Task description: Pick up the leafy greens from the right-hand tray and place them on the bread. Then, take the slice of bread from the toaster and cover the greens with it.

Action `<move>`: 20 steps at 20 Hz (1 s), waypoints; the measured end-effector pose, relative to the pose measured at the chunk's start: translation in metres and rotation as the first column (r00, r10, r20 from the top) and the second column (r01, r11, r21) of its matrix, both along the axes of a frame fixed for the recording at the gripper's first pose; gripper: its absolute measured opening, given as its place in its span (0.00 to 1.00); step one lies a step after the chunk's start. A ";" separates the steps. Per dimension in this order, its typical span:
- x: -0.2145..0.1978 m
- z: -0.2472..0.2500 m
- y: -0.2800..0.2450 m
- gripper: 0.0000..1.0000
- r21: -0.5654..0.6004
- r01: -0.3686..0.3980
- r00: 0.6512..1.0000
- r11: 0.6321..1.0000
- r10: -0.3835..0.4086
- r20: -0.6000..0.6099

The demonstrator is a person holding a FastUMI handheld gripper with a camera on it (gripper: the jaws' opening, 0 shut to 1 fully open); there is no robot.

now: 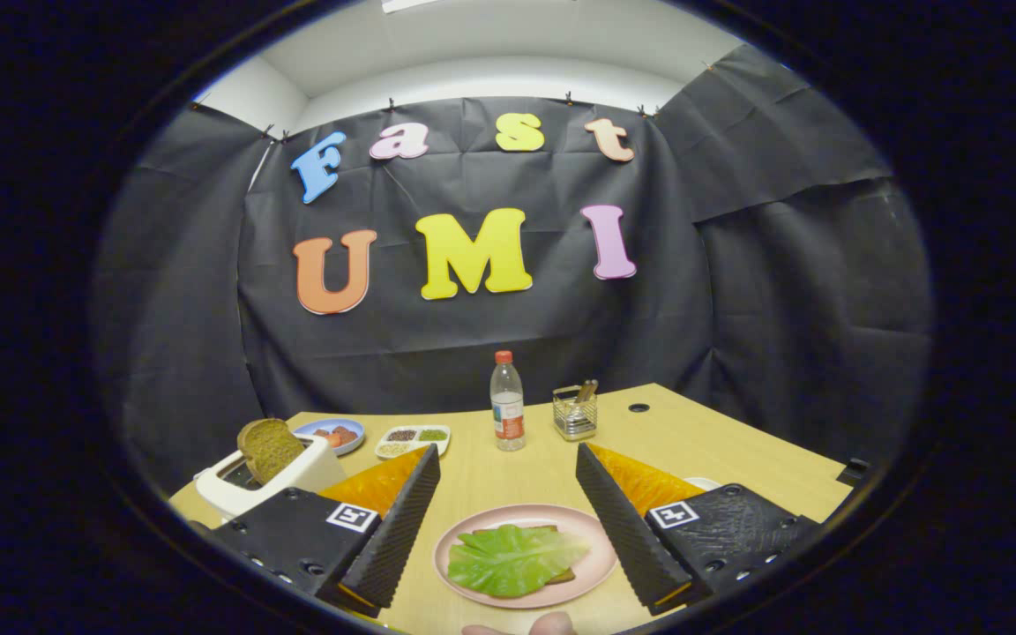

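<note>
Greens step looks done: leafy greens [512,558] lie on the bread [563,575] on the pink plate [592,538], between the fingers and a bit below. Gripper [506,467] is spread wide, holding nothing. Next step is the toaster [248,481] (off to the left, w/ bread slice [272,448] sticking up): swing left, straddle the slice, pinch gently.
</note>
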State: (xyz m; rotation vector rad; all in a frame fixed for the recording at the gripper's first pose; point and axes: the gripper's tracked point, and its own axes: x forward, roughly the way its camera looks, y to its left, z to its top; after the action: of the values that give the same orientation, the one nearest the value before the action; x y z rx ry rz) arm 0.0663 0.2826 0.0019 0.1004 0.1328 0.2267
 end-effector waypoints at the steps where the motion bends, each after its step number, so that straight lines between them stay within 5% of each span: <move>1: -0.005 0.003 0.020 0.96 0.001 -0.031 1.000 1.000 0.031 0.000; 7: -0.042 0.005 0.140 0.96 -0.005 -0.229 0.972 0.973 0.228 -0.054; 20: -0.004 -0.060 0.244 0.96 -0.141 -0.228 0.959 0.963 0.197 -0.205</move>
State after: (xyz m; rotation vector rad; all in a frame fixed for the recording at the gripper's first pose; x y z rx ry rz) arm 0.0628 0.5264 -0.0582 -0.0566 0.3522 0.4216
